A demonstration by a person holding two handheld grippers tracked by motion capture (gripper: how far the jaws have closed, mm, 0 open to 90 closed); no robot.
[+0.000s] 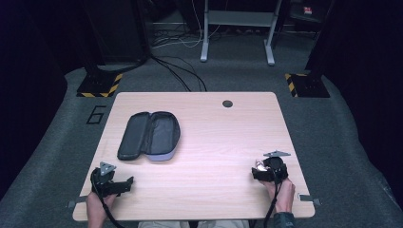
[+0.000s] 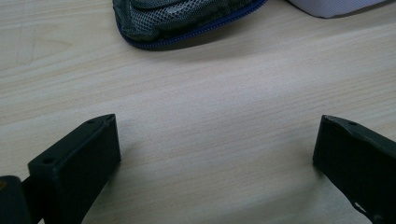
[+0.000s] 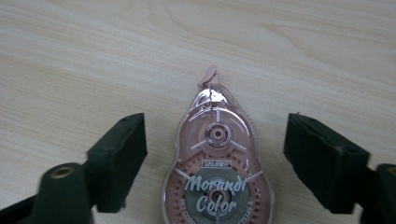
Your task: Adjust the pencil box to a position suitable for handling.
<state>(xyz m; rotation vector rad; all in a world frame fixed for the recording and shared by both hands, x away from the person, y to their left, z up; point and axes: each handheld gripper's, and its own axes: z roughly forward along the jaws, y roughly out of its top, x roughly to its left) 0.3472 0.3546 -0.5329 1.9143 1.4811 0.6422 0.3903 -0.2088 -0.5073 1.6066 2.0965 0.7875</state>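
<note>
A pink, clear-shelled correction tape dispenser [image 3: 217,158] lies flat on the wooden table [image 1: 214,123], its tip pointing away from me. My right gripper [image 3: 215,128] stands open around it, one jaw on each side, and a gap of bare wood shows between each pad and the shell. From above, that gripper [image 1: 260,172] sits near the table's front right with the pale dispenser [image 1: 259,165] at its tips. My left gripper [image 2: 217,128] is open over bare wood with nothing between its jaws; it rests at the front left [image 1: 124,184]. An open dark pencil case [image 1: 149,135] lies just beyond it.
The pencil case's mesh-lined half with a blue zip [image 2: 187,18] lies just ahead of the left jaws. A round cable hole [image 1: 227,103] sits near the table's far edge. Cables and stand bases are on the floor beyond the table.
</note>
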